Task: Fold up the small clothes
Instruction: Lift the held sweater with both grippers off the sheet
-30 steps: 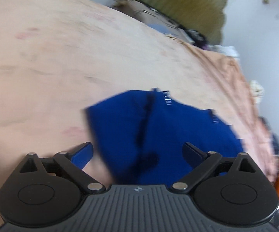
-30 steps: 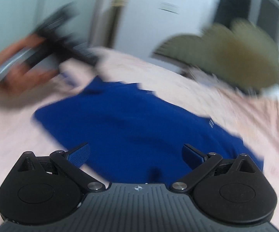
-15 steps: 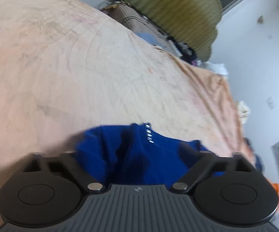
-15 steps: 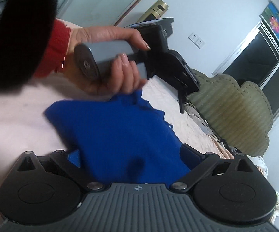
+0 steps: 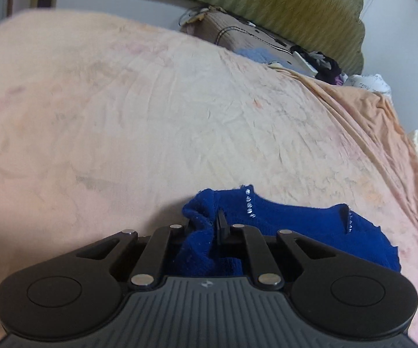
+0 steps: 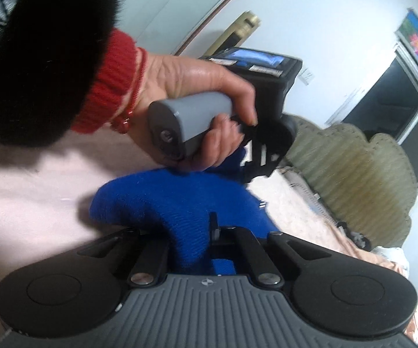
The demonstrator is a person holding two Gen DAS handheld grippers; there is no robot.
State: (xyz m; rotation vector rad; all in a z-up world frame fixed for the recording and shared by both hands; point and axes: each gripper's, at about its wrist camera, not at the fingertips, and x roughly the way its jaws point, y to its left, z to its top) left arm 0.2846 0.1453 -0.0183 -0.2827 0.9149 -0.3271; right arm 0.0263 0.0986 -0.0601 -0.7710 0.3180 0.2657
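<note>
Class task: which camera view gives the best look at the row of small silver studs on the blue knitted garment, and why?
The left wrist view. The silver studs show there as a clear row on the blue knitted garment, with a second row nearer the right edge. The right wrist view shows mostly plain blue knit, with no stud row to be made out.

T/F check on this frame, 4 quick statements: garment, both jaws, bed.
1. Both grippers are shut on the blue garment. True: left gripper and right gripper each pinch its fabric, jaws having just closed.
2. The garment is red. False: blue, with a row of small shiny studs.
3. It lies on a pinkish bedsheet. True.
4. The hand on the left gripper's grey handle is bare-armed. False: red knit cuff, black furry sleeve.
</note>
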